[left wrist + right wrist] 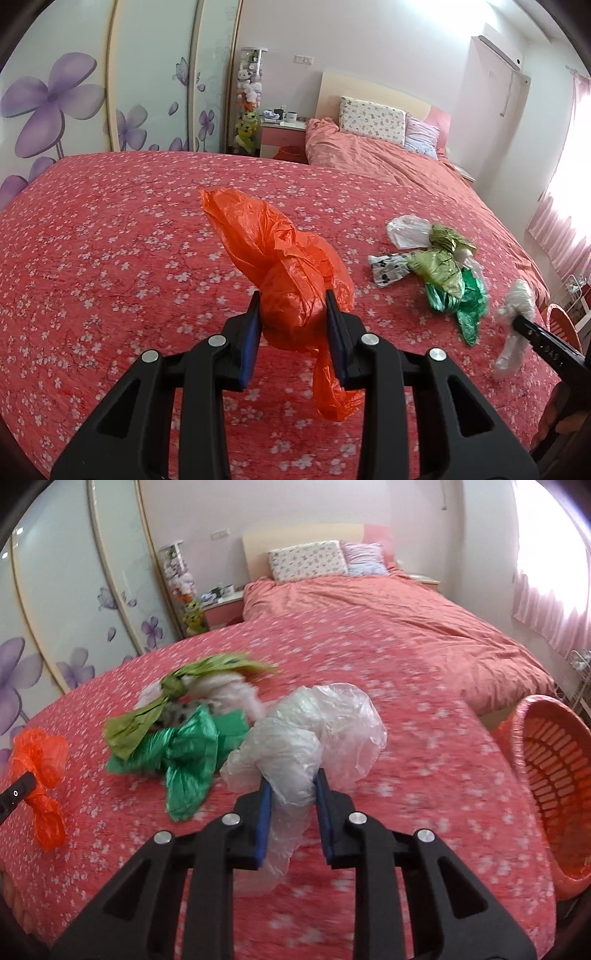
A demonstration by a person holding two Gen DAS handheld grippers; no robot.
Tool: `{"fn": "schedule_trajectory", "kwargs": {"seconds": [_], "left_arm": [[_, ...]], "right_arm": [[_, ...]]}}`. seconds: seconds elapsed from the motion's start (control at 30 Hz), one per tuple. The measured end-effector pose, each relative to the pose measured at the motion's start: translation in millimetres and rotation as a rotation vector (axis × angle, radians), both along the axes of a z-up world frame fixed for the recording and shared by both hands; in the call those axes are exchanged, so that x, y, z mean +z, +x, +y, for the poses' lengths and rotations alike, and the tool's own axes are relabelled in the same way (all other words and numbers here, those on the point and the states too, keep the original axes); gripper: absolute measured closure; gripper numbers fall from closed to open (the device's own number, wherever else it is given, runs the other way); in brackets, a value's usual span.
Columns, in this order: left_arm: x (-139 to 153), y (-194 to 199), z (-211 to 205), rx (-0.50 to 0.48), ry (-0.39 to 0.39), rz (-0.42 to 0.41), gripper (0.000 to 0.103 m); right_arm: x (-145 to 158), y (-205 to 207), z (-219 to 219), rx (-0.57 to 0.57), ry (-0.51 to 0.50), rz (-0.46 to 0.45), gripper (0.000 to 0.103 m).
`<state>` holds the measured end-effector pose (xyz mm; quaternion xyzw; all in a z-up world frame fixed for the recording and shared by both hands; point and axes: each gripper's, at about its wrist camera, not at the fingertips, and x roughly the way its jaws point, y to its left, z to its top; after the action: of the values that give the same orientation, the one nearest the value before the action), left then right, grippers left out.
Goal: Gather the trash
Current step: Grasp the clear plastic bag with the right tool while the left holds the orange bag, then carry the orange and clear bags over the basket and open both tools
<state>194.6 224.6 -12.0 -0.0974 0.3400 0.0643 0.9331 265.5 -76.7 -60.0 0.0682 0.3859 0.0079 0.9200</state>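
Left gripper [293, 306] clamped on orange bag [280, 258], frame centre. Right gripper [293, 786] pinching clear bag [314, 731], centre. Green bag [184, 753] left, on bedspread [424, 775]. Orange basket [554, 775] far right.

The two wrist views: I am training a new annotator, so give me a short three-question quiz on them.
1. True or false: the left gripper is shut on the orange bag.
2. What is clamped between the fingers of the right gripper?
A. green bag
B. clear plastic bag
C. pillow
3. In the right wrist view, on which side of the bed does the orange basket stand?

Key:
1. True.
2. B, the clear plastic bag; the green bag lies loose on the bedspread.
3. The right side.
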Motion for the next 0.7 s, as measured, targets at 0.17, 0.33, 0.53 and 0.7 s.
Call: {"fn": "schedule_trajectory", "kwargs": {"seconds": [0.17, 0.33, 0.53, 0.7], "left_arm": [[4.0, -0.3, -16.0, -0.03, 0.001, -0.006, 0.07], [9.4, -1.6, -34.0, -0.064, 0.004, -0.018, 0.07], [18.1, -1.9, -63.8, -0.12, 0.005, -0.034, 0.07], [23.9, -1.6, -87.4, -0.167, 0.005, -0.044, 0.07]], "right_arm": [[12.5, -15.7, -21.5, -0.034, 0.004, -0.046, 0.08], [26.1, -34.1, -36.0, -0.04, 0.002, -0.094, 0.08], [37.3, -50.8, -52.3, -0.05, 0.01, -0.133, 0.08], [47.2, -65.1, -66.5, -0.074, 0.008, -0.168, 0.08]]}}
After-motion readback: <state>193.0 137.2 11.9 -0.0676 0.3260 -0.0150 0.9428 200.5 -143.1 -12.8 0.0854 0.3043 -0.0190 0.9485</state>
